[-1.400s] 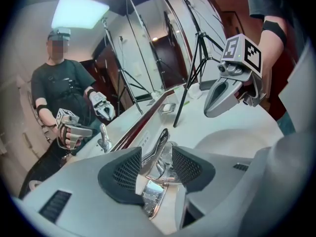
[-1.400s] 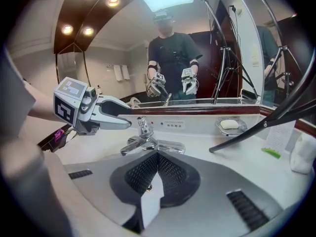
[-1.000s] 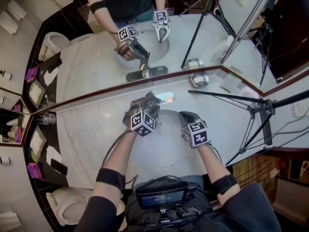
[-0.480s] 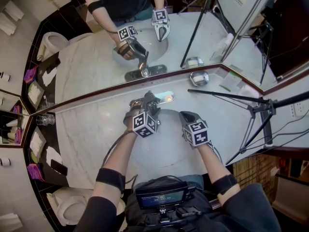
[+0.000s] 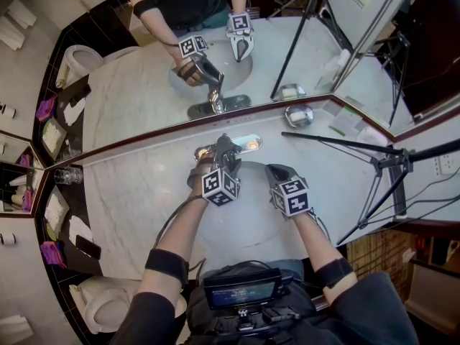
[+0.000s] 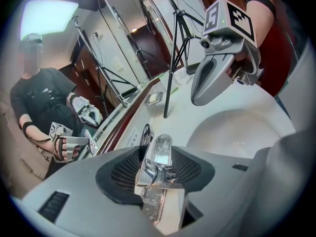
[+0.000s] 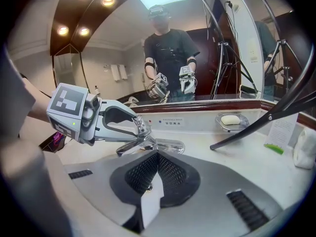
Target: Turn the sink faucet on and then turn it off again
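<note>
The chrome faucet (image 5: pixel 231 146) stands at the back of the white sink basin (image 5: pixel 248 218). In the left gripper view its lever (image 6: pixel 158 157) lies between the dark pads, which touch both its sides. My left gripper (image 5: pixel 224 154) (image 7: pixel 131 139) is closing on that lever. I cannot make out any running water. Over the basin's right part hangs my right gripper (image 5: pixel 276 172) (image 6: pixel 198 98), shut with nothing in it, pointing at the faucet base (image 7: pixel 165 144).
A wall mirror (image 5: pixel 144 92) behind the marble counter (image 5: pixel 136 200) repeats the scene. A soap dish (image 5: pixel 297 116) (image 7: pixel 232 120) sits to the right of the faucet, and a black tripod leg (image 5: pixel 338 144) crosses the counter there. A glass (image 5: pixel 66 177) stands at the far left.
My left gripper has shifted slightly to the right at the faucet lever. The right gripper has kept still.
</note>
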Demonstrator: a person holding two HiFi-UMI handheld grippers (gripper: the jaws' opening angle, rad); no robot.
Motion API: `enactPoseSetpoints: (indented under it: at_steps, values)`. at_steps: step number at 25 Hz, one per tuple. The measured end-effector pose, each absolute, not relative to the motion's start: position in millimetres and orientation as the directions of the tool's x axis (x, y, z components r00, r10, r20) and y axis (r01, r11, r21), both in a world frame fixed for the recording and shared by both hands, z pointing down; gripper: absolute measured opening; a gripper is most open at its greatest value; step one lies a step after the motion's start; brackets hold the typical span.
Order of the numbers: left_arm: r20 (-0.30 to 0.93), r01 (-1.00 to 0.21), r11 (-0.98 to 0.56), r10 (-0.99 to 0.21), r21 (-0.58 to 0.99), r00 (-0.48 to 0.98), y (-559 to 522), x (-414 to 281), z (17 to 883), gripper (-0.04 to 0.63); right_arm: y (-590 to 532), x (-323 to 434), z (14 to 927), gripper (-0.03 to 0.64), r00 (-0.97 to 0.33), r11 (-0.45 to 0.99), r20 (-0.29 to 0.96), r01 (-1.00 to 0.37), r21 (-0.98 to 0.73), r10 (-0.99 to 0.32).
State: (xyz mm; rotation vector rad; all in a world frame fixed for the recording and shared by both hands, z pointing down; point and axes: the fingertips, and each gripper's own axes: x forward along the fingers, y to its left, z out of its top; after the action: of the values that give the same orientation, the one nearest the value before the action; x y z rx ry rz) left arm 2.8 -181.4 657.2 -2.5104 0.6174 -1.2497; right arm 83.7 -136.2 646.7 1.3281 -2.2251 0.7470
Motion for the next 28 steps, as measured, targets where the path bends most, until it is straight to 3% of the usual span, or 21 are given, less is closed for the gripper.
enactPoseSetpoints:
  at_steps: [28]
  values:
    - [0.722, -0.183, -0.884, -0.459, -0.430, 0.519, -165, 12, 671, 0.143, -134, 83, 644, 0.020, -0.437, 0.391, 0.614, -0.894, -0.218, -0.657]
